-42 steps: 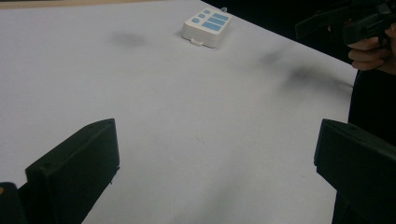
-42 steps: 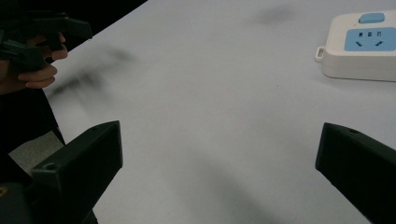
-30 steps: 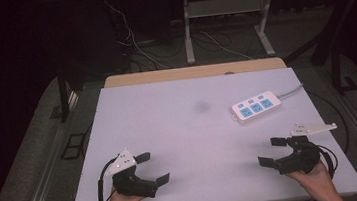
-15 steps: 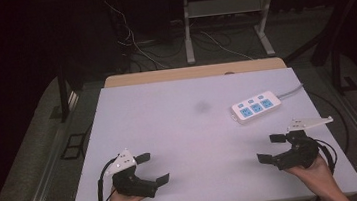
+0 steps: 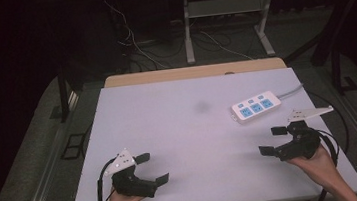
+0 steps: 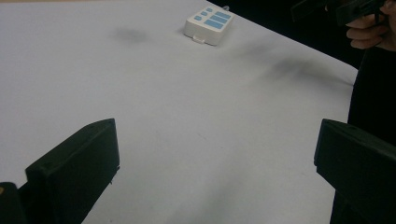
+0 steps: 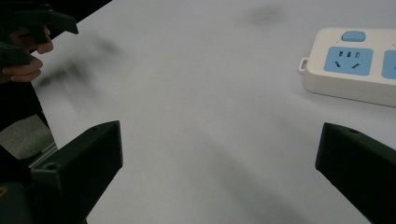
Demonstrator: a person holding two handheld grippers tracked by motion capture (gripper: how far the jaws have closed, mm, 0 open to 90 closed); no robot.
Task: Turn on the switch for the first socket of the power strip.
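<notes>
A: Where was everything at that point?

B: The white plastic power strip with blue sockets (image 5: 256,107) lay flat on the pale grey table (image 5: 189,129), toward its far right, its grey cable (image 5: 291,90) running off the right edge. The right gripper (image 5: 272,140) hung just near it on the person's side, jaws spread wide with nothing between them. The left gripper (image 5: 152,168) sat low at the near left corner, well apart from the strip, jaws equally released and empty.

A: What could have gone wrong from there?

B: I judged the strip light and free on a smooth top. A jaw meeting its end off-centre could have shoved or spun it rather than closing round it, and the cable might have tugged it back.

A: Did the views differ?

B: Yes. The right gripper view showed the strip's end close up: a blue rocker switch (image 7: 353,35) and a small tab (image 7: 304,65) at the edge, too small to tell from above. The high view alone gave the cable's run and both hands' spacing.
</notes>
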